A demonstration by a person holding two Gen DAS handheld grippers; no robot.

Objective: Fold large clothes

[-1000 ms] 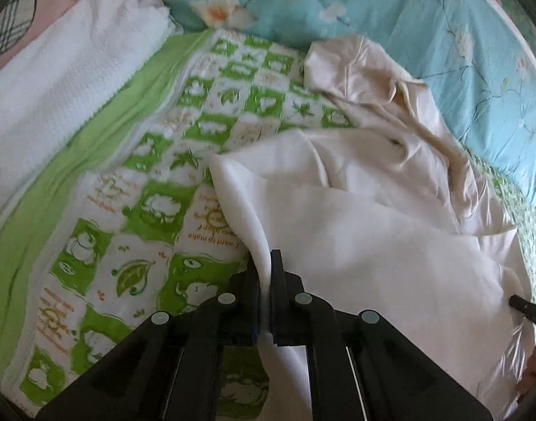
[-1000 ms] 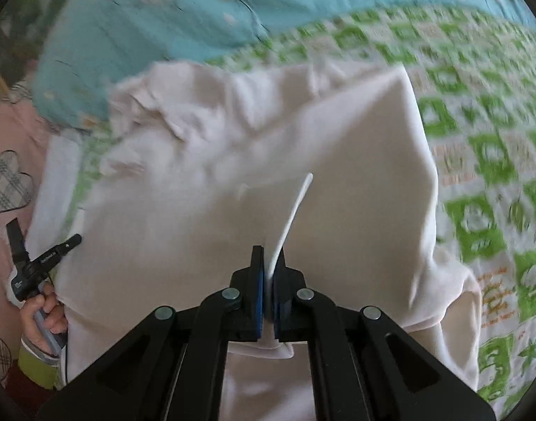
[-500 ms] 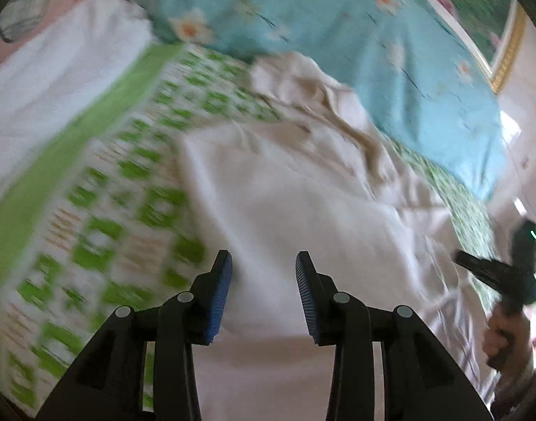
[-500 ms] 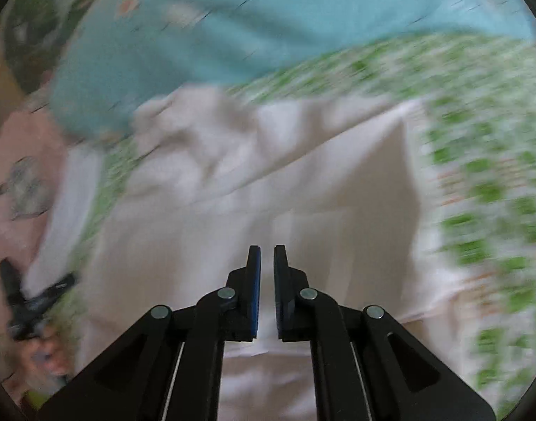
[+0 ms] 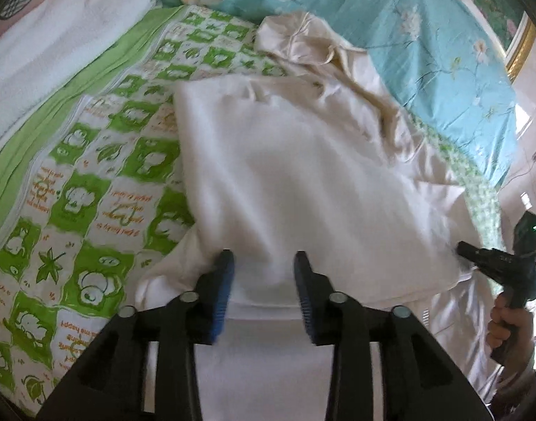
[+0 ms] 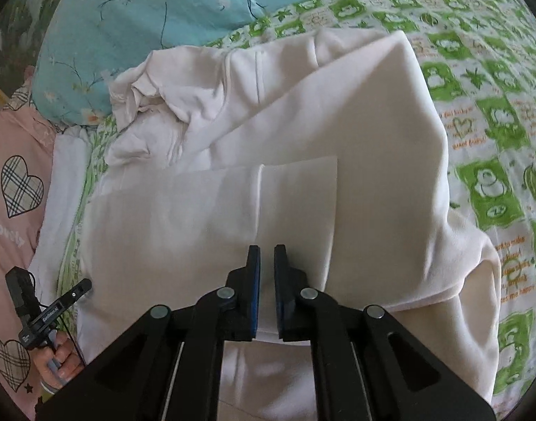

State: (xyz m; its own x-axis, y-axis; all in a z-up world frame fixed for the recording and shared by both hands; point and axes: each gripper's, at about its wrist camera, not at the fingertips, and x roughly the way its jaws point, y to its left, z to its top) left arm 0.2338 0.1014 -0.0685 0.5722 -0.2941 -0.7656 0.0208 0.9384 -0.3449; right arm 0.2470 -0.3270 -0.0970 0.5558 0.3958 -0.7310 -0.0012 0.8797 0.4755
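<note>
Garment [image 6: 355,182], cream, lies folded over on the green quilt [image 6: 485,112], freed so the fold settles. Left gripper [image 5: 264,280] is opening, pinching nothing; right gripper [image 6: 267,280] is barely parted, empty. Beyond, a blue pillow [image 5: 390,17].

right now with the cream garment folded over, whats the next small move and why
Probably lift both tongs clear, then regrasp. The left tongs are opening over the cream garment, the right tongs hold nothing, and its crumpled far end remains unfolded.
</note>
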